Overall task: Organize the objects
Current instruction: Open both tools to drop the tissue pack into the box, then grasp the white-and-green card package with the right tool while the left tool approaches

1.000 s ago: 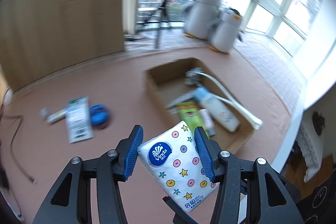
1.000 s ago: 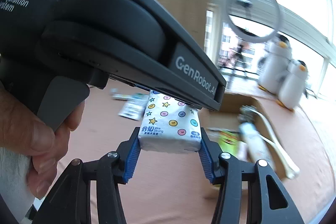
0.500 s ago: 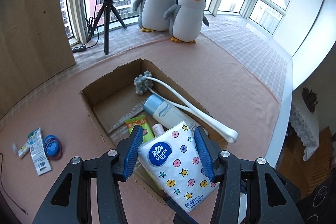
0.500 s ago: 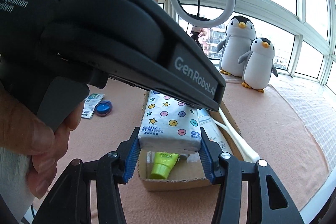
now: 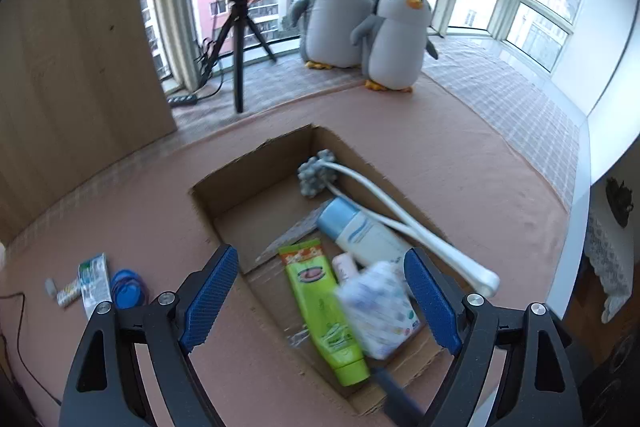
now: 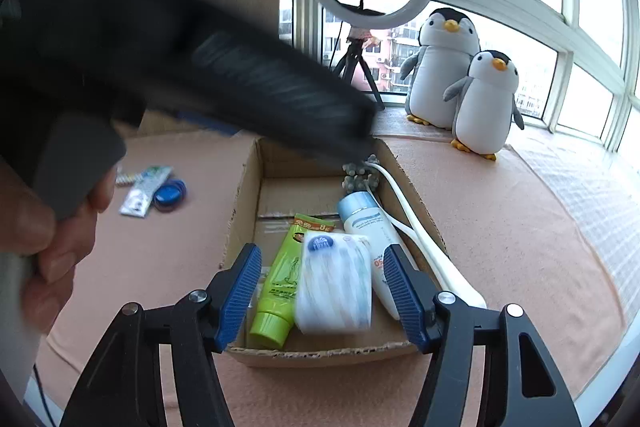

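Cardboard box (image 6: 244,195) sits open on your pink table cover (image 6: 500,227), near its edge. Inside, along right wall: white long-handled brush (image 5: 400,223); beside it white bottle with blue cap (image 5: 360,227); then green tube (image 5: 320,299), cap toward you. Tissue pack (image 6: 334,283) blurred, in box near front wall, overlapping tube and bottle. Your left gripper (image 5: 324,299) spread wide above box, holding nothing. Your right gripper (image 6: 320,291) also spread wide, pads either side of pack, whether touching unclear. Small items (image 5: 96,283) lie on cover, left of box.
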Demonstrator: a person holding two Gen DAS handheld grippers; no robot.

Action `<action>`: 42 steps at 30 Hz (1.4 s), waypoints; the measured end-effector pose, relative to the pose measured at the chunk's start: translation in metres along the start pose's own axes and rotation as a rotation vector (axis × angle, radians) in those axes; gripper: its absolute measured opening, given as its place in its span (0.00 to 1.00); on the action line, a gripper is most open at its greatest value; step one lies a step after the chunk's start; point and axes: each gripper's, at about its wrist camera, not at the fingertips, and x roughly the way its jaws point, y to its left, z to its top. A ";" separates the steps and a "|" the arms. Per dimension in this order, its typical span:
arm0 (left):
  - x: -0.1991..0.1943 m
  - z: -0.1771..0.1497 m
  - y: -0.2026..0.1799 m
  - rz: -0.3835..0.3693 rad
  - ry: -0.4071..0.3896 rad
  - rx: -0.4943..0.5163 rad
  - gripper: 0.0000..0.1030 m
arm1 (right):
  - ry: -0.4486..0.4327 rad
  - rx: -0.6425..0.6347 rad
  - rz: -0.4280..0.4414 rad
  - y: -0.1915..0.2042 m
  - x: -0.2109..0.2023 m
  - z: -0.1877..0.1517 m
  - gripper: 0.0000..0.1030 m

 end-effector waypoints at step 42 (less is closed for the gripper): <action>-0.191 -0.314 0.310 0.289 -0.129 -0.798 0.85 | 0.283 -0.241 0.240 0.261 0.205 0.035 0.85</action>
